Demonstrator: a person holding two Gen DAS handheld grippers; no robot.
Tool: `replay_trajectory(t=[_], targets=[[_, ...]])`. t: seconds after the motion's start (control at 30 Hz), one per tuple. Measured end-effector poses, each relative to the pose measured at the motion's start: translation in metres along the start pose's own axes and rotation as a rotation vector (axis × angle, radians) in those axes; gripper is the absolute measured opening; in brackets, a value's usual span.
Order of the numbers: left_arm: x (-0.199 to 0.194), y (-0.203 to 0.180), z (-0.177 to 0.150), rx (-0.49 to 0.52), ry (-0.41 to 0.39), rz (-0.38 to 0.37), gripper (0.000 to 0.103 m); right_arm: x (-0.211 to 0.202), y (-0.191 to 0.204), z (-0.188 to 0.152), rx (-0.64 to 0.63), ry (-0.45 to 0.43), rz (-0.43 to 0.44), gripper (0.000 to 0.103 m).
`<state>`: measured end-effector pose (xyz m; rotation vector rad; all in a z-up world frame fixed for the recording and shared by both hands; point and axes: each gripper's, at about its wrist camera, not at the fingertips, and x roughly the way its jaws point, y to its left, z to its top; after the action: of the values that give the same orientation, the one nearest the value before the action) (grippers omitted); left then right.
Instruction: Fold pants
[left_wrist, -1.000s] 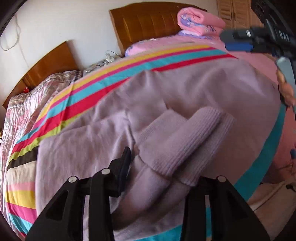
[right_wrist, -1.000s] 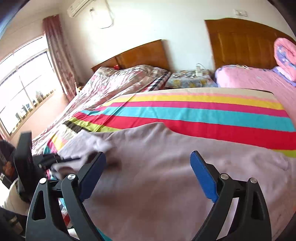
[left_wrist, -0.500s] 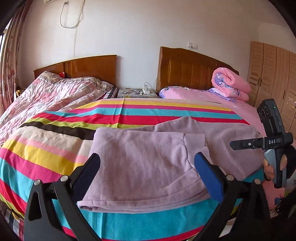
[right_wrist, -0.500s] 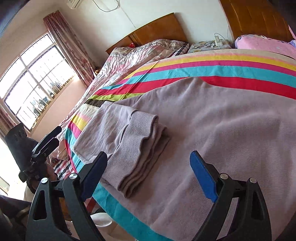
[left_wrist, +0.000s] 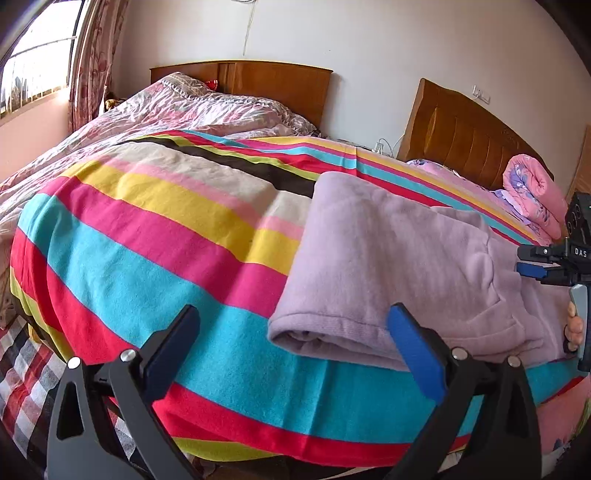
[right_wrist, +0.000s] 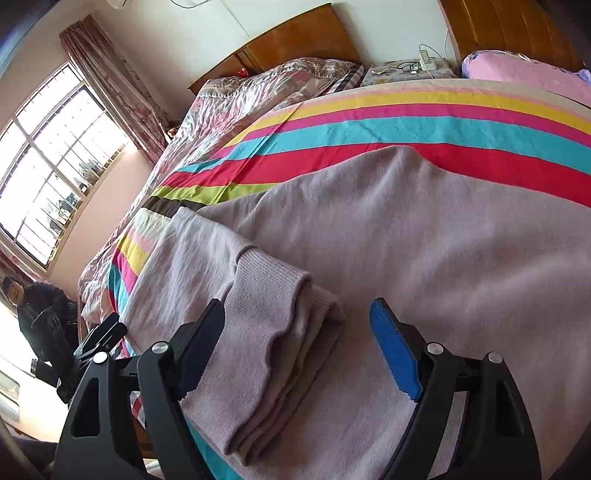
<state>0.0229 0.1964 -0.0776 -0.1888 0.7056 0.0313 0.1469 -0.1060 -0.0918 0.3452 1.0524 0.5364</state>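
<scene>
1. Lilac pants (left_wrist: 388, 266) lying on the striped blanket (left_wrist: 155, 240) near the bed's front edge, at about 3 o'clock in the left wrist view and across the middle of the right wrist view
2. One fold judged done: leg ends with ribbed cuffs (right_wrist: 273, 291) doubled back over the wider part, rounded fold edge at 4 o'clock in the left view, layered cuff edges stacked at 6 o'clock in the right view
3. Left gripper (left_wrist: 295, 347) spread wide, nothing between the jaws, hovering off the bed edge with the fold edge just beyond its blue pad (left_wrist: 413, 350)
4. Right gripper (right_wrist: 299, 350) likewise wide open and holding nothing, low over the cuffs, which lie between the two pads; contact with the cloth impossible to tell
5. Same right gripper also seen from the side at 3 o'clock in the left view (left_wrist: 532, 267), above the garment
6. Left to do, as a guess: one more fold to halve the long bundle, then squaring the edges; waist end out of sight, so exact progress uncertain, perhaps about half
7. Rolled pink quilt (left_wrist: 535, 195) at 2 o'clock by the headboard, well apart from the work
</scene>
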Motion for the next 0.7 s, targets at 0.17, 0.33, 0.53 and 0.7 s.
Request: replay_trajectory(t=[0.17,0.33,0.53,0.7], targets=[[-0.003,0.007,-0.004,-0.031,-0.009,-0.003,0.102,0.007,0.007,-0.008,-0.026,0.062,0.039,0.065],[0.002,0.005,0.001,-0.029,-0.008,-0.011,0.102,-0.005,0.014,-0.03,-0.049,0.127,0.068,0.058],[0.005,0.005,0.002,-0.038,0.0,-0.017,0.102,-0.006,0.02,-0.038,-0.047,0.14,0.029,0.057],[0.002,0.006,0.002,-0.043,-0.011,-0.023,0.102,0.005,0.027,-0.028,-0.059,0.122,0.021,0.056]])
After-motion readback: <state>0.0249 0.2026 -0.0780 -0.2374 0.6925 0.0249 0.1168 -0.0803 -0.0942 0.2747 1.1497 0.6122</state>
